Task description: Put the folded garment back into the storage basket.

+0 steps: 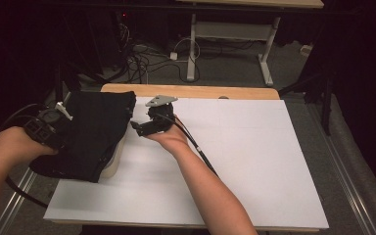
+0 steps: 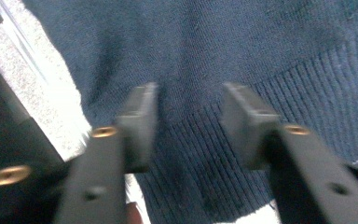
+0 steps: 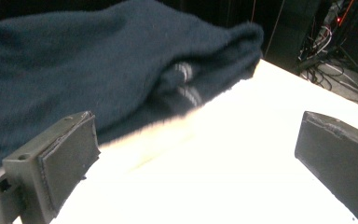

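A dark navy knitted sweater (image 1: 98, 132) lies folded on the left part of the white table top (image 1: 245, 156), hanging over its left edge. My left gripper (image 1: 61, 129) is over the sweater's left side. In the left gripper view its jaws (image 2: 189, 100) stand apart just above the ribbed hem (image 2: 200, 154), and the pads are not pressing on the knit. My right gripper (image 1: 139, 127) is at the sweater's right edge, pointing at it. Its jaws (image 3: 198, 140) are wide open over bare table. The sweater's folded edge (image 3: 182, 79) shows pale stripes inside.
Something pale and cream (image 1: 116, 159) lies under the sweater's near right corner. The table has a wooden back edge (image 1: 200, 91). Behind it are cables on the floor (image 1: 142, 61) and another table's white legs (image 1: 192, 46). Metal rails (image 1: 347, 176) run along the right side.
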Action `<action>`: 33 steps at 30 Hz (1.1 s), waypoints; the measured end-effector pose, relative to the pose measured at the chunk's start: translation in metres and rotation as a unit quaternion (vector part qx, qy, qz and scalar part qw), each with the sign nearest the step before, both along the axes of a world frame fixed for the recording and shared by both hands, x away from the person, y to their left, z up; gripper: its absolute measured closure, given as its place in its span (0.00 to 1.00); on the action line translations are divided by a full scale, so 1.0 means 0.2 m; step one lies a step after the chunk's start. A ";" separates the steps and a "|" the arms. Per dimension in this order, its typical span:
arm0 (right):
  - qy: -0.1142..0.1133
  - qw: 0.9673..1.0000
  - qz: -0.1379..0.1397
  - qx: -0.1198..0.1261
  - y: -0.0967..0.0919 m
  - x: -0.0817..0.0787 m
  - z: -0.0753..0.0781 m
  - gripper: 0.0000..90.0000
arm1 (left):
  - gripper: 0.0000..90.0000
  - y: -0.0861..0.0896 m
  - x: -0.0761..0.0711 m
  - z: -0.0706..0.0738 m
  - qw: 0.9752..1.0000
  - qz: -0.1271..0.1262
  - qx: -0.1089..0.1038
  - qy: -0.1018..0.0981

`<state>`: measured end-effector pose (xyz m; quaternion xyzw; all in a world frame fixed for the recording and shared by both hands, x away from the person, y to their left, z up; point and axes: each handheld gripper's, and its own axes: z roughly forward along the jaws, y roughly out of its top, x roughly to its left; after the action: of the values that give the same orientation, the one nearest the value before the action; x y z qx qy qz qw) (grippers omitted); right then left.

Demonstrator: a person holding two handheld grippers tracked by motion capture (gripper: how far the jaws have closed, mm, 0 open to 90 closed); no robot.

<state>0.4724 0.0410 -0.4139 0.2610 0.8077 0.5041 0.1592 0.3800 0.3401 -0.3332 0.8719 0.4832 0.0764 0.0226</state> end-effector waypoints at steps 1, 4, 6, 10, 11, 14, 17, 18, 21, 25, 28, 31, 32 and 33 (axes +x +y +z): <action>0.000 1.000 0.000 0.000 0.00 0.00 0.00 0.00 | 0.67 0.00 0.01 -0.01 1.000 0.003 0.002 0.004; -0.002 1.000 -0.004 0.005 -0.07 -0.05 -0.02 0.00 | 0.77 0.01 0.02 -0.04 1.000 0.004 0.013 0.014; -0.005 1.000 -0.006 0.006 -0.11 -0.08 -0.03 0.00 | 0.84 0.01 0.02 -0.05 1.000 0.004 0.019 0.011; -0.010 1.000 -0.013 0.004 -0.18 -0.15 -0.04 0.00 | 0.93 0.03 0.02 -0.06 1.000 0.003 0.017 0.006; -0.010 1.000 -0.013 0.004 -0.18 -0.15 -0.04 0.00 | 0.95 0.03 0.02 -0.06 1.000 0.003 0.017 0.006; -0.016 1.000 -0.021 0.002 -0.26 -0.23 -0.06 0.00 | 0.97 0.04 0.01 -0.10 1.000 -0.002 0.008 0.004; -0.017 0.999 -0.030 -0.004 -0.34 -0.28 -0.09 0.00 | 0.97 0.06 0.01 -0.14 1.000 0.000 0.008 0.006; -0.018 0.999 -0.031 -0.003 -0.36 -0.30 -0.09 0.00 | 0.97 0.06 0.01 -0.15 1.000 0.002 0.006 0.005; -0.017 0.999 -0.036 -0.003 -0.41 -0.33 -0.11 0.00 | 0.97 0.07 0.01 -0.16 1.000 0.004 0.002 0.004; -0.026 0.998 -0.050 -0.010 -0.53 -0.43 -0.13 0.01 | 0.97 0.05 0.02 -0.17 1.000 0.007 0.005 0.005; -0.030 0.998 -0.053 -0.007 -0.57 -0.46 -0.14 0.01 | 0.97 0.04 0.03 -0.17 1.000 0.007 0.010 0.006; -0.033 0.998 -0.055 -0.002 -0.63 -0.52 -0.16 0.00 | 0.97 0.02 0.04 -0.18 1.000 0.006 0.015 0.008; -0.032 0.998 -0.055 -0.002 -0.65 -0.54 -0.16 0.00 | 0.97 0.02 0.05 -0.18 1.000 0.010 0.015 0.009; -0.033 0.998 -0.056 -0.003 -0.67 -0.55 -0.17 0.00 | 0.97 0.02 0.05 -0.18 1.000 0.014 0.016 0.010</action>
<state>0.3616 -0.0921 -0.4483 0.2889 0.7878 0.4999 0.2145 0.3901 0.3443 -0.3700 0.8660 0.4943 0.0760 0.0026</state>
